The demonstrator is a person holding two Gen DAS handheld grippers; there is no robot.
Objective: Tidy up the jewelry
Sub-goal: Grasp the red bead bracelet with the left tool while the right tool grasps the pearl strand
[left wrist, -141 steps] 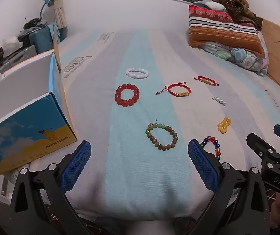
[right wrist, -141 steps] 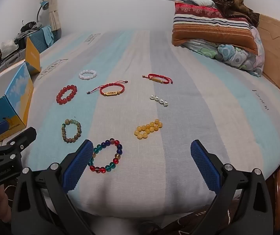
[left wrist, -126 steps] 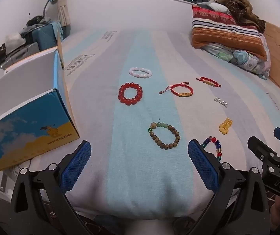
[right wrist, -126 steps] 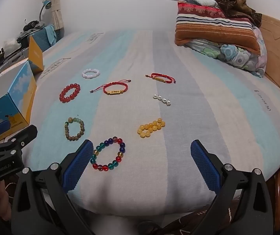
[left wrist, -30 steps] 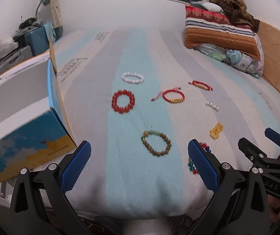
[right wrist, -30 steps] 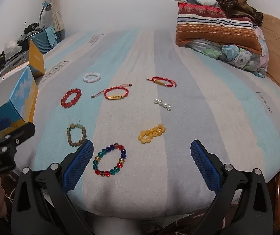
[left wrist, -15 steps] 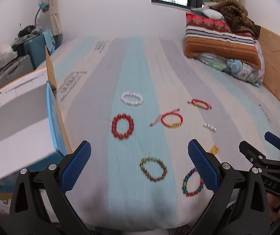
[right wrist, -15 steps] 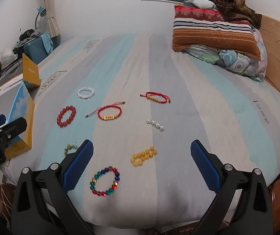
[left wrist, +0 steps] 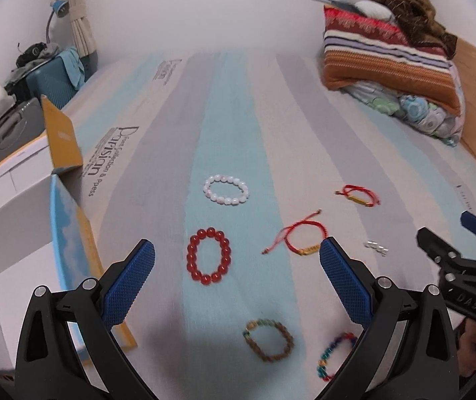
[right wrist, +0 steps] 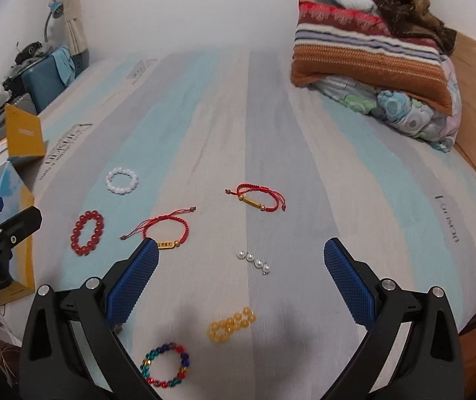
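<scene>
While nothing is gripped yet: both tools hover over the bed with every piece of jewelry lying loose on the striped cover.

Left wrist view, tool: left hand-held gripper [left wrist: 236,266] has its blue pads spread wide and empty, low in the frame.
Left wrist view, nearest target: red bead bracelet [left wrist: 208,255] lies flat between the pads, centre of the frame; the white bead bracelet [left wrist: 226,189] is above it.
Left wrist view, others: green-brown bead bracelet [left wrist: 269,340] and multicolour bead bracelet [left wrist: 333,355] sit at lower centre; a red cord bracelet [left wrist: 299,237] at centre right.
Left wrist view, likely destination: open box [left wrist: 21,243] at the left edge, beside the bed [left wrist: 231,110].

Right wrist view, tool: right hand-held gripper [right wrist: 239,276] is likewise spread apart, holding nothing.
Right wrist view, nearest targets: pearl clip [right wrist: 254,261] between the pads at centre; yellow bead bracelet [right wrist: 232,325] below it; second red cord bracelet [right wrist: 258,197] above.

Doing it well: descend straight, straddle one side of the bead ring rather than the whole loop, and close on beads, not fabric.
Risk: round beads may roll out; the soft cover may bunch into the pinch.
</scene>
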